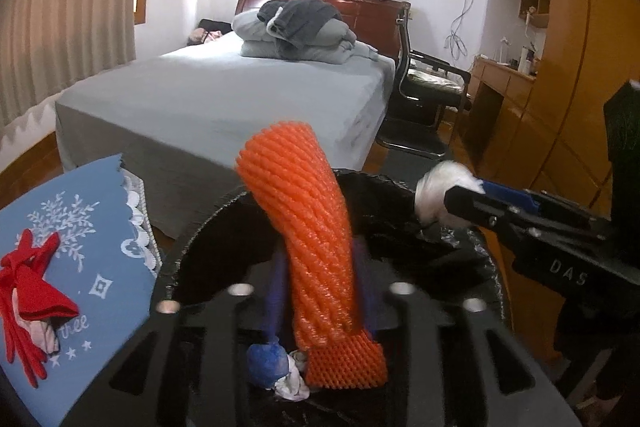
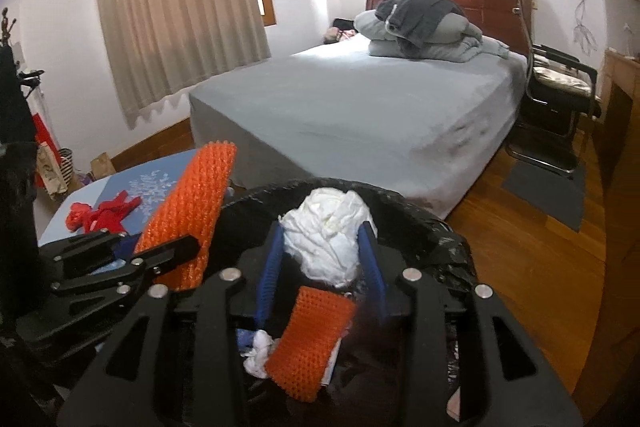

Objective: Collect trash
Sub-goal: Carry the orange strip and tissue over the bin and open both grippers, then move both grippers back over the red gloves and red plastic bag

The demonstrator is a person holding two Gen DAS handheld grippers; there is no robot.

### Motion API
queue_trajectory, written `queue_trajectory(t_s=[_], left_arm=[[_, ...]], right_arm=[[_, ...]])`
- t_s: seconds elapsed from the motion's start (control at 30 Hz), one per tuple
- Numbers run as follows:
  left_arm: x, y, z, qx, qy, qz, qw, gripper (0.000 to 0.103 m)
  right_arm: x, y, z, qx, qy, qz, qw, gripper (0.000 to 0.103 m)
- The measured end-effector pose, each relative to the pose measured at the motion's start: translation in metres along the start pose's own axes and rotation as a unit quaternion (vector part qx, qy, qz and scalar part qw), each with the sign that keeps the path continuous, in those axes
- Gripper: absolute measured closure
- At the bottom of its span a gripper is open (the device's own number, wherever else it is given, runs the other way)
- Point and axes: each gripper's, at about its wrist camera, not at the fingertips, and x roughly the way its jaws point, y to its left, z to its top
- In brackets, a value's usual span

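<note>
A black-lined trash bin [image 1: 208, 223] [image 2: 420, 211] stands right below both grippers. Inside it lie an orange foam net piece [image 1: 344, 367] [image 2: 308, 339], a blue wad [image 1: 266, 367] and crumpled white paper [image 2: 258, 351]. My left gripper [image 1: 320, 255] [image 2: 168, 247] has a long orange foam net [image 1: 304, 211] [image 2: 188, 215] standing between its jaws, with a thin gap showing beside the net. My right gripper [image 2: 320, 227] [image 1: 464, 195] has a white crumpled wad [image 2: 328, 239] [image 1: 436, 195] at its tips. That wad fills the space between the blue fingers [image 2: 266, 279] and touches both.
Left of the bin is a table with a blue cloth [image 1: 80, 247] and red gloves [image 1: 32, 291] [image 2: 100, 213] on it. Beyond the bin is a bed [image 1: 220, 95] [image 2: 360, 107]. A black chair [image 1: 424, 95] [image 2: 560, 95] and wooden cabinets [image 1: 520, 107] stand on the right.
</note>
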Motion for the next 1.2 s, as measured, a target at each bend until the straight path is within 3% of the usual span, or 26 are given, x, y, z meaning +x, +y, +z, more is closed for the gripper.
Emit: queue_trajectory(t_s=[0.03,0.1,0.17,0.27,0.37,0.47,0.8,1.2], left_arm=[[-0.001,0.001,0.000,-0.002,-0.002,0.001,1.0000,0.057],[-0.004,0.005,-0.001,-0.006,-0.003,0.004,1.0000,0.053],[-0.009,0.010,-0.001,-0.011,-0.009,0.013,0.9998,0.043],[-0.021,0.021,-0.001,-0.021,-0.021,0.028,0.9991,0.032],[-0.034,0.033,-0.002,-0.028,-0.035,0.056,0.9974,0.020],[-0.047,0.047,-0.004,-0.039,-0.046,0.082,0.9948,0.014],[-0.092,0.111,-0.022,-0.081,-0.063,0.162,0.9814,0.010],[-0.137,0.202,-0.054,-0.135,-0.065,0.267,0.9520,0.010]], right_arm=[[0.000,-0.002,-0.001,0.003,0.000,-0.007,1.000,0.041],[0.000,-0.005,0.000,0.006,-0.004,-0.015,1.000,0.031],[-0.003,-0.005,0.000,0.007,-0.011,-0.027,1.000,0.013],[-0.007,-0.003,0.001,0.008,-0.021,-0.032,0.999,0.007],[-0.009,0.006,0.003,-0.004,-0.029,-0.060,0.998,0.006],[-0.010,0.020,0.004,-0.023,-0.038,-0.069,0.997,0.006],[0.004,0.085,0.017,-0.045,-0.038,-0.006,0.998,0.006],[0.048,0.195,0.041,-0.092,-0.021,0.094,0.991,0.006]])
